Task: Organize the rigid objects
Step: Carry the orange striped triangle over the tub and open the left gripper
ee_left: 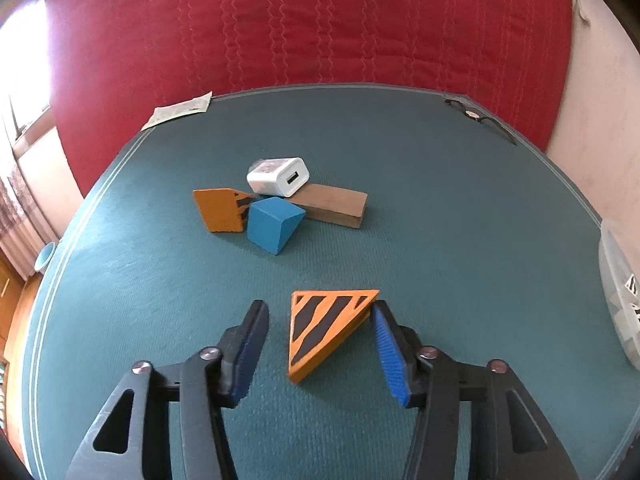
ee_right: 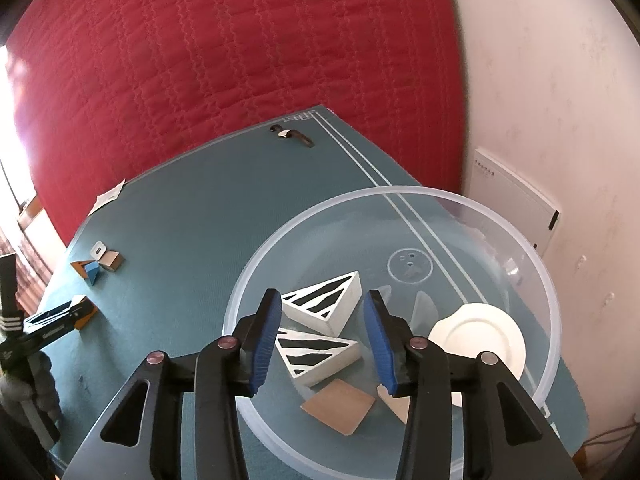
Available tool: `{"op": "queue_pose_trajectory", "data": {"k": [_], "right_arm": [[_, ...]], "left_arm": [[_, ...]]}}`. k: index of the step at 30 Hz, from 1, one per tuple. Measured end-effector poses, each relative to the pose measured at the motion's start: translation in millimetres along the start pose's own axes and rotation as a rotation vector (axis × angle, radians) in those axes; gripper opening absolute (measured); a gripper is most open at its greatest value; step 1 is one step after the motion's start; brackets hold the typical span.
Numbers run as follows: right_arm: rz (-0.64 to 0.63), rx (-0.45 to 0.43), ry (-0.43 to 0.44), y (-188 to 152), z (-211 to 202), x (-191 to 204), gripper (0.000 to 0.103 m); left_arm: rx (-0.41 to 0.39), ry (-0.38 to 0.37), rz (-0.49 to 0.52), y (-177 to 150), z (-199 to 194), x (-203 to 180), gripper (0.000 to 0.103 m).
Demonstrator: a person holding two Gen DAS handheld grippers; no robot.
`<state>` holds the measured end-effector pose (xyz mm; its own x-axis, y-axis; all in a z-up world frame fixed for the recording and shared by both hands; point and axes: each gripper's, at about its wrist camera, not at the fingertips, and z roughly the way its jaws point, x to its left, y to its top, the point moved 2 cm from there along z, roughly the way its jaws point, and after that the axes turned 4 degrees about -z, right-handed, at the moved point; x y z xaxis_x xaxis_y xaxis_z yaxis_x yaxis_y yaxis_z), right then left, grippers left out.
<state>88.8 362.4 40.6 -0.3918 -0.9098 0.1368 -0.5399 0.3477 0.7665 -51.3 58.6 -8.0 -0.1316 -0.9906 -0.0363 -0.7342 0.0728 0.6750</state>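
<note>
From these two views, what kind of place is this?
Probably a room at home: a teal-covered table beside a red quilted cover, eyeglasses left lying, and a wall panel.

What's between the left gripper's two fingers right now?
The orange striped wedge sits on the table between the open left gripper fingers, seen in the left wrist view.

The teal-covered bench [ee_left: 400, 240] carried an orange striped wedge [ee_left: 324, 330] near the front, with a second orange wedge [ee_left: 219, 210], blue block [ee_left: 272, 224] and brown block [ee_left: 332, 205] clustered behind. A clear bowl [ee_right: 520, 240], paper slip [ee_left: 182, 110] and glasses [ee_left: 480, 118] sat toward its edges.
</note>
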Motion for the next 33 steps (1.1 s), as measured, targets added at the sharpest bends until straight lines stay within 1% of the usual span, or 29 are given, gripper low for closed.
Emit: {"op": "queue_pose_trajectory", "data": {"k": [2,11,19,27,33], "right_arm": [[-0.003,0.001,0.004,-1,0,0,0.045],[-0.02,0.011,0.019,-3,1,4,0.045],[-0.016,-0.002,0.017,-2,-2,3,0.045],[-0.001,-0.025,0.0,2,-6,-9,0.045],[0.034,-0.041,-0.049,6,-11,-33,0.045]], "left_arm": [[0.013,-0.009,0.005,1,4,-2,0.041],[0.007,-0.02,0.015,1,4,-7,0.037],[-0.023,-0.067,0.031,2,-13,-21,0.036],[-0.059,-0.128,0.091,8,-35,-58,0.036],[-0.074,-0.194,0.168,9,-47,-103,0.036]]}}
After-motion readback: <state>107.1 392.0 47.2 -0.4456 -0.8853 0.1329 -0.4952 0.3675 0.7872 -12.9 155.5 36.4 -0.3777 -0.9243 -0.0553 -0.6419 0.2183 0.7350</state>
